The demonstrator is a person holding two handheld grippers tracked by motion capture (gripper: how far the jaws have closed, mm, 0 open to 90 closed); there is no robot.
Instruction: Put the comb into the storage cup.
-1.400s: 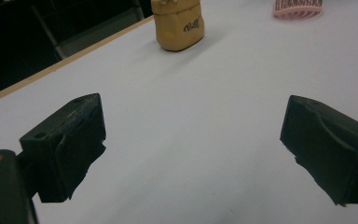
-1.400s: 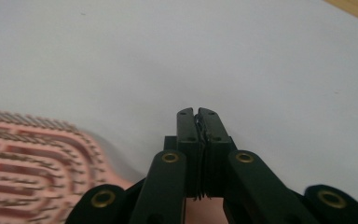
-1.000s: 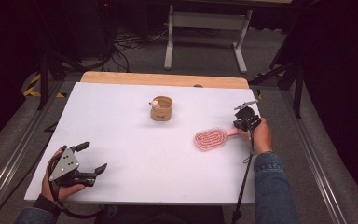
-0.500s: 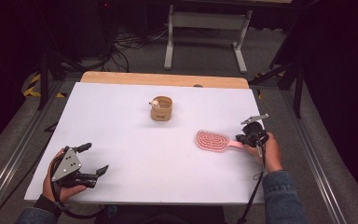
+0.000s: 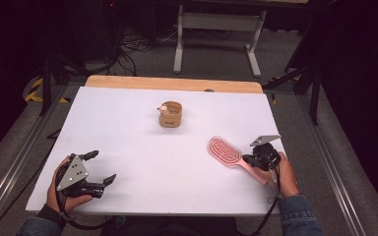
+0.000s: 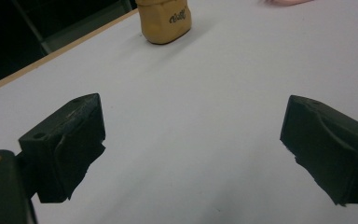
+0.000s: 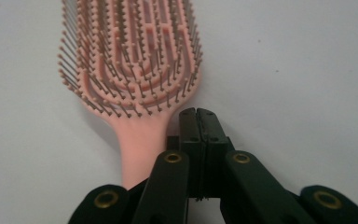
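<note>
Pink vented hairbrush (image 5: 225, 151) swung nearer; right fingers (image 7: 198, 122) clenched empty, left fingers (image 6: 70, 140) released.

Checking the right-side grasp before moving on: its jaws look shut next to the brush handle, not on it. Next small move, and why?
Probably open the right gripper and shift it left over the handle of the pink hairbrush. Its jaws meet with nothing between them, and the handle lies beside them on the white table. The left gripper rests open and far away, so the right one is better placed.
</note>
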